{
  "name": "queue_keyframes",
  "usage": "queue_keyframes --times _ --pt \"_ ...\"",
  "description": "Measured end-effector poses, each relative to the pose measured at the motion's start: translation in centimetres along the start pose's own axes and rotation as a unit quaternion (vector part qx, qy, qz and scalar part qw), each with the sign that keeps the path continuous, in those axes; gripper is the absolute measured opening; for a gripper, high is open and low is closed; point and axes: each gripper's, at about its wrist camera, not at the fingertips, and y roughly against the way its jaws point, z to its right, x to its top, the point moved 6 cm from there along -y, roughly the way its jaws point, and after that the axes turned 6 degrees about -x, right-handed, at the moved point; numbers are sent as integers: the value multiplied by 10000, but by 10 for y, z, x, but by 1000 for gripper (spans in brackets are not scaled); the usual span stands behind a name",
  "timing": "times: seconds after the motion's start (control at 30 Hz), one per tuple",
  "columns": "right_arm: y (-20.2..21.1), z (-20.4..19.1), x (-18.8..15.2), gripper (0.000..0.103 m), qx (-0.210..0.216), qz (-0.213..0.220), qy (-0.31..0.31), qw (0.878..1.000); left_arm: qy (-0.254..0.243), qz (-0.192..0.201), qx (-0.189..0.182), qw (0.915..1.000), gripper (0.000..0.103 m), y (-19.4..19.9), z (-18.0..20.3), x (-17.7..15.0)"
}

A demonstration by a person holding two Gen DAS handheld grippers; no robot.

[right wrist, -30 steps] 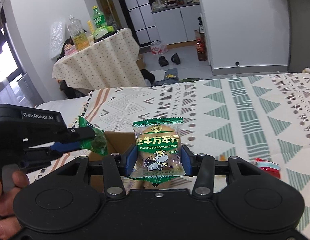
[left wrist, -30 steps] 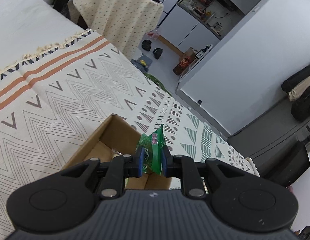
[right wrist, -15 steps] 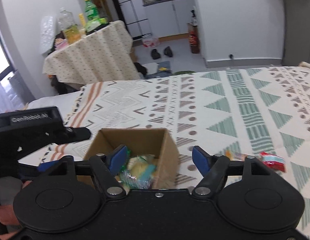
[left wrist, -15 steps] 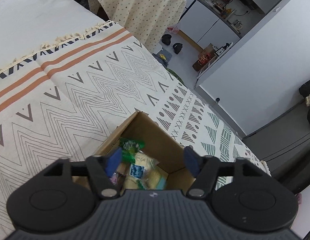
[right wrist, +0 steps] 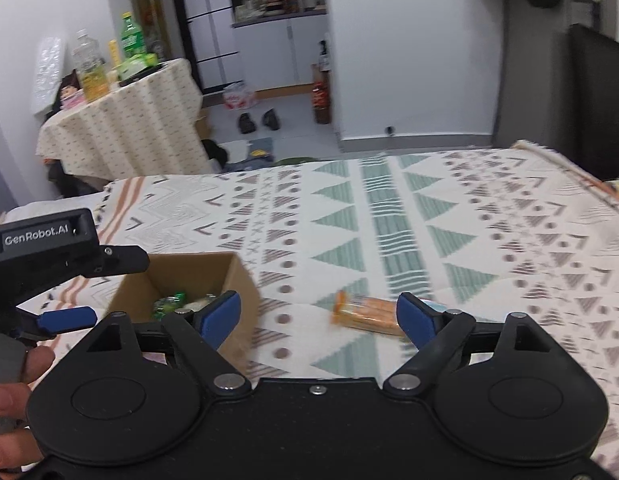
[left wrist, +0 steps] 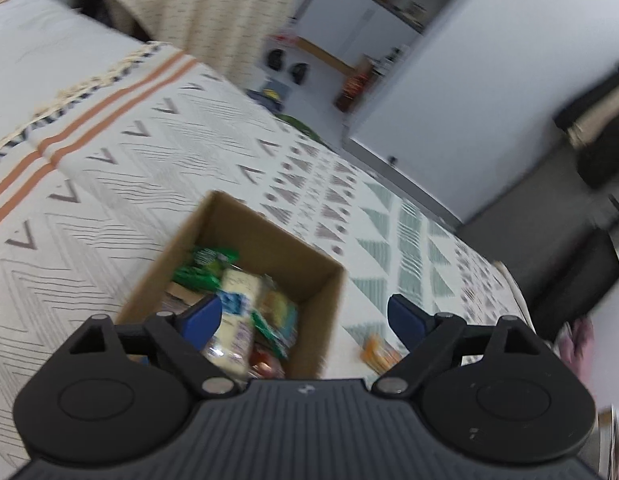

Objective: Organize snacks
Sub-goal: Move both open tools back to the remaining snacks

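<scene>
A brown cardboard box (left wrist: 269, 240) (right wrist: 237, 280) stands on the patterned bedspread and holds several snack packets, green and pale yellow ones (left wrist: 233, 300) among them. My left gripper (left wrist: 305, 316) hovers open above the box's near right corner, nothing between its blue pads. My right gripper (right wrist: 319, 314) is open too, just right of the box. An orange snack packet (right wrist: 369, 312) (left wrist: 379, 354) lies on the cloth between the right gripper's fingers, further off. The left gripper also shows at the left edge (right wrist: 65, 280) of the right wrist view, held by a hand (right wrist: 9, 384).
The bedspread (right wrist: 389, 220) stretches wide to the right. Beyond the bed stand a cloth-covered table with bottles (right wrist: 121, 120), shoes (right wrist: 259, 120) on the floor, white cabinets, and a dark screen (right wrist: 597, 100) at the right.
A second ago each gripper was shut on a green snack packet over the box. Both opened, the packets dropped in, and both grippers have since swung right toward the orange packet.
</scene>
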Motion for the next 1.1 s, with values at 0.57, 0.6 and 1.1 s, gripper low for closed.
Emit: queue_keyframes --times 0.57,0.6,1.1 --pt "40 74 -19 90 -757 41 -365 9965 -1265 -540 -580 9888 90 -3 72 -58" --pt "40 79 -20 90 -775 26 -424 9961 -1308 -573 -607 9879 90 -4 76 -62" --pt "12 146 -53 84 -796 -291 -1110 9902 -1972 -932 -464 9748 90 -43 115 -110"
